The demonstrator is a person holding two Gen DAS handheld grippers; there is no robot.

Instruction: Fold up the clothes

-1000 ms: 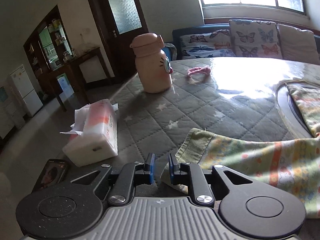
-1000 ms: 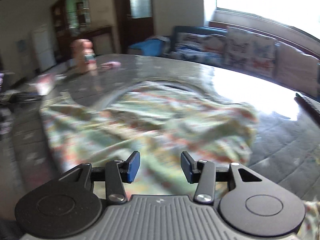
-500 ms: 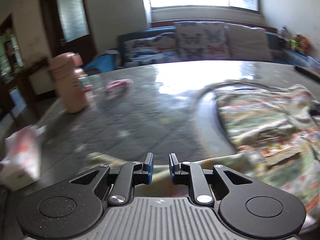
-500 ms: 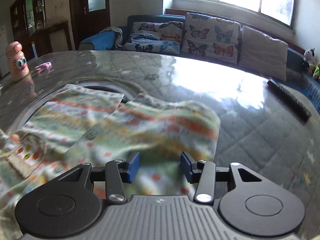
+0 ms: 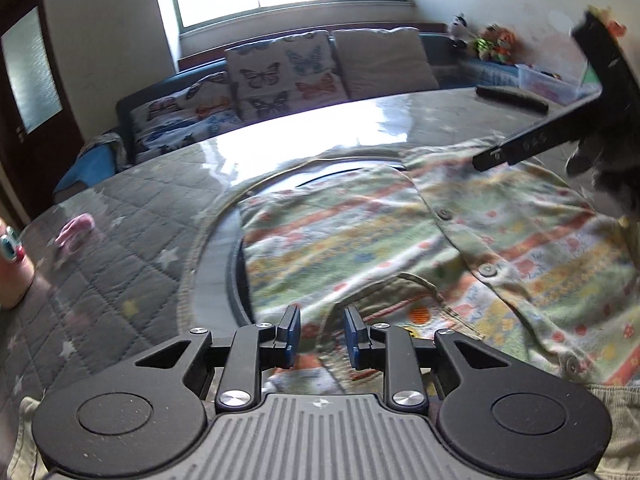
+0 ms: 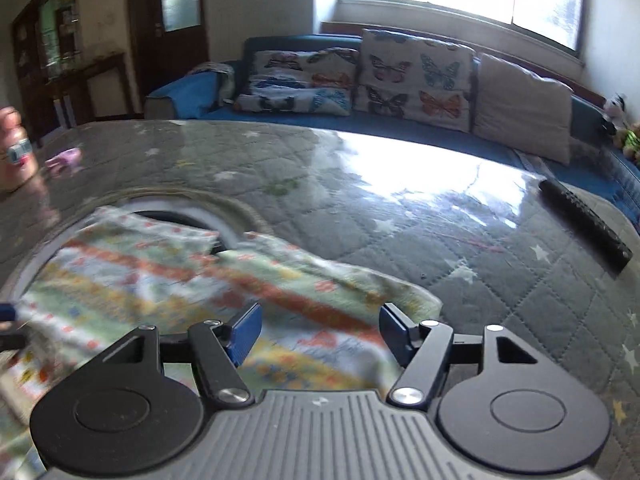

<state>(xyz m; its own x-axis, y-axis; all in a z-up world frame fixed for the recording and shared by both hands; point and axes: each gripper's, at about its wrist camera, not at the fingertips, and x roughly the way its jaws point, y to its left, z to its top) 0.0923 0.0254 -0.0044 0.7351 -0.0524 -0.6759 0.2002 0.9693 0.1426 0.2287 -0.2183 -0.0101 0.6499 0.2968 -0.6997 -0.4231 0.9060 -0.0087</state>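
Observation:
A child's buttoned shirt [image 5: 360, 240], printed in green, orange and yellow bands, lies spread on the table over a round dark inset [image 5: 224, 264]. My left gripper [image 5: 322, 334] hovers over the shirt's near edge. Its jaws are opening, and a raised fold of cloth sits loose in the gap with the pads apart from it. My right gripper [image 6: 318, 330] is over the shirt's right side [image 6: 280, 300], jaws opening wide, with cloth below them and nothing pinched. One of its black fingers [image 5: 520, 146] shows at the upper right of the left wrist view.
A grey quilted table cover [image 6: 460, 280] with stars lies under a glossy sheet. A pink bottle [image 6: 12, 148] and a pink hair tie [image 5: 76, 228] are at the far left. A black remote [image 6: 584, 220] lies far right. A sofa with butterfly cushions [image 5: 280, 80] stands behind the table.
The left gripper swung right, away from the bottle and tissue pack, onto the shirt, and its jaws widened off the cloth. The right gripper's jaws spread much wider over the shirt's right side.

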